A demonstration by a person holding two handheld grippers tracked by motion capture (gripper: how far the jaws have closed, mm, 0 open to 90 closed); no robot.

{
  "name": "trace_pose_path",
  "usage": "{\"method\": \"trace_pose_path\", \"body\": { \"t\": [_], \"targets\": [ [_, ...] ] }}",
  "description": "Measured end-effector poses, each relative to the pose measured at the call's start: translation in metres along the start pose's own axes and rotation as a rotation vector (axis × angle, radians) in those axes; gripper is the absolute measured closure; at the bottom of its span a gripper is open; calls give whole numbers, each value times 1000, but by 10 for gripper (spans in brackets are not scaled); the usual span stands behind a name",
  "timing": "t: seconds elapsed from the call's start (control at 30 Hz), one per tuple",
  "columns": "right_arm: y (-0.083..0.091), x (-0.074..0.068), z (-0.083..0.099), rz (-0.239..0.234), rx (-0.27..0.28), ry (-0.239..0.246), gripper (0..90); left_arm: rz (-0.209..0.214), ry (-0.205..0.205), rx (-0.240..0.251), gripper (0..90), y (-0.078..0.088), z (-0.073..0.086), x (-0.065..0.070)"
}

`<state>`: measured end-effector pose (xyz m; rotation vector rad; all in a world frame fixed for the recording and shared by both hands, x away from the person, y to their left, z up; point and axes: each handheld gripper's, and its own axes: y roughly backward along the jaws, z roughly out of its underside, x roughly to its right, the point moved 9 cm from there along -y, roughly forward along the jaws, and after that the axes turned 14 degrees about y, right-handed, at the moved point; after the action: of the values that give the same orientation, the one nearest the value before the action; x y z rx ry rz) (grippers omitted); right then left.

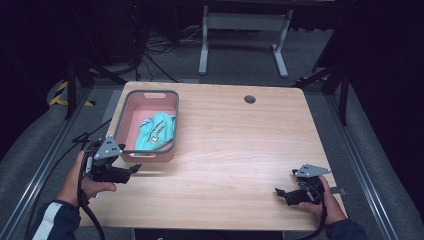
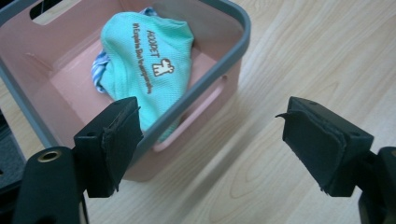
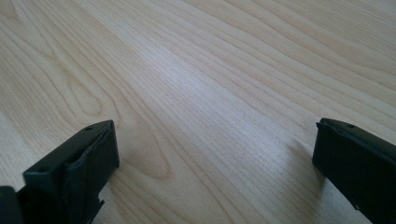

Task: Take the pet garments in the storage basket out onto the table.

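Pink basket [image 1: 150, 102], upper left of the high view: a teal cloth [image 1: 159, 131] is kept inside. Left gripper [image 1: 131, 170], jaws spread and empty, is held beside its near wall, seemingly for reaching in. Right gripper [image 1: 281, 193], lower right, released, is parked over bare table [image 1: 240, 150].

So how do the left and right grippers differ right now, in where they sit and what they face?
The left gripper sits at the table's near-left, right by the pink basket; the right gripper sits at the near-right, far from it. The left gripper view looks onto the basket and the teal cloth inside; the right gripper view looks onto bare wooden table. Both are held by a hand, with jaws open and nothing between them.
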<state>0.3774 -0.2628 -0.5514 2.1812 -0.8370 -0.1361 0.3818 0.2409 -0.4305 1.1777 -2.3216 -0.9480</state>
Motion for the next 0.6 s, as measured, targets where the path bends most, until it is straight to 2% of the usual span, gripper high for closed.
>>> {"method": "trace_pose_path", "body": {
  "t": [0.13,0.2,0.3,0.53,0.6],
  "targets": [
    [0,0,0,0,0,0,6,-2,12,6,197,-2,-7,-5],
    [0,0,0,0,0,-1,6,-13,1,2,197,-2,-11,-9],
    [0,0,0,0,0,0,6,-11,15,0,197,-5,-16,-11],
    [0,0,0,0,0,0,6,-19,-19,-43,191,-18,-36,-18],
    [0,0,0,0,0,0,6,-19,-12,-50,188,-23,-43,-20]
  ]
}}
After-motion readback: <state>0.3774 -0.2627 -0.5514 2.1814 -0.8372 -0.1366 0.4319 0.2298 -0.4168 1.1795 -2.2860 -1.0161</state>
